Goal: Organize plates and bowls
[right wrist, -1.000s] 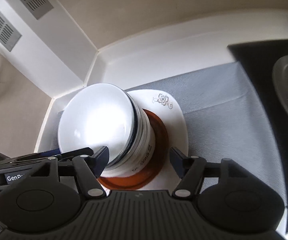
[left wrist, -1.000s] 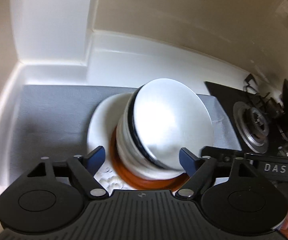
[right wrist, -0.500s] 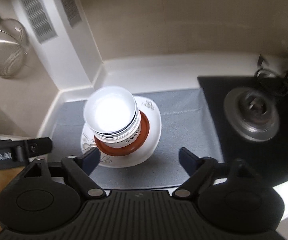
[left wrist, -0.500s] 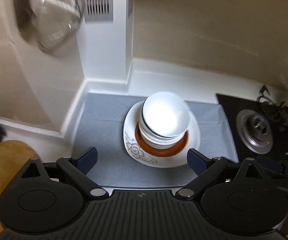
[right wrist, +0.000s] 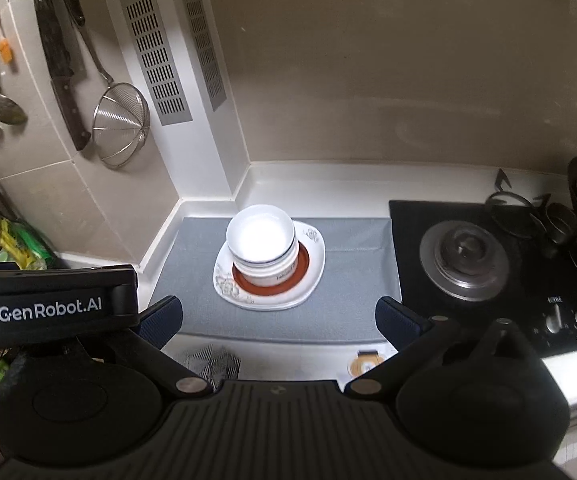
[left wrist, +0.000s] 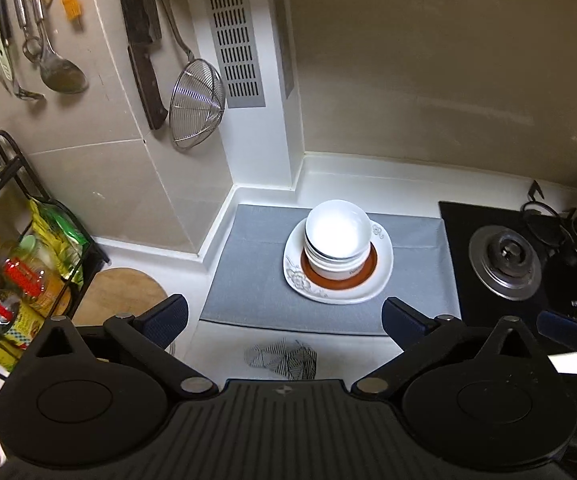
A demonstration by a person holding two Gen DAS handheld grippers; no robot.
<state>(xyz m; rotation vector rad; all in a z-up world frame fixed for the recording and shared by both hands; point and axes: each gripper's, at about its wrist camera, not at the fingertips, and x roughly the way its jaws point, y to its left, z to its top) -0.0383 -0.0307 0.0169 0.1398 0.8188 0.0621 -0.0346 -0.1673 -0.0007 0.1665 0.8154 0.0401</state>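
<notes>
One white desk (left wrist: pixel 368 184) is carrying everything, and one grey mat (left wrist: pixel 248 276) is lying on it in the far left corner, just left of one black stove (left wrist: pixel 504 258). On the mat, one white plate (left wrist: pixel 338 294) with a floral print is sitting under one brown-red dish (left wrist: pixel 370 270), and a stack of white bowls (left wrist: pixel 338 240) is standing on that dish; at least three rims are showing, though the exact count is hard to tell. From the right wrist view the same stack of bowls (right wrist: pixel 262 246) is sitting on the plate (right wrist: pixel 312 276) near the middle of the mat (right wrist: pixel 352 300). On the left wall, one wire strainer (left wrist: pixel 196 110) is hanging.

The left gripper (left wrist: pixel 284 316) is hovering on the near side of the mat, its jaws spread wide, holding and touching nothing. The right gripper (right wrist: pixel 278 316) is likewise gaping wide and empty, well apart from the plate.
</notes>
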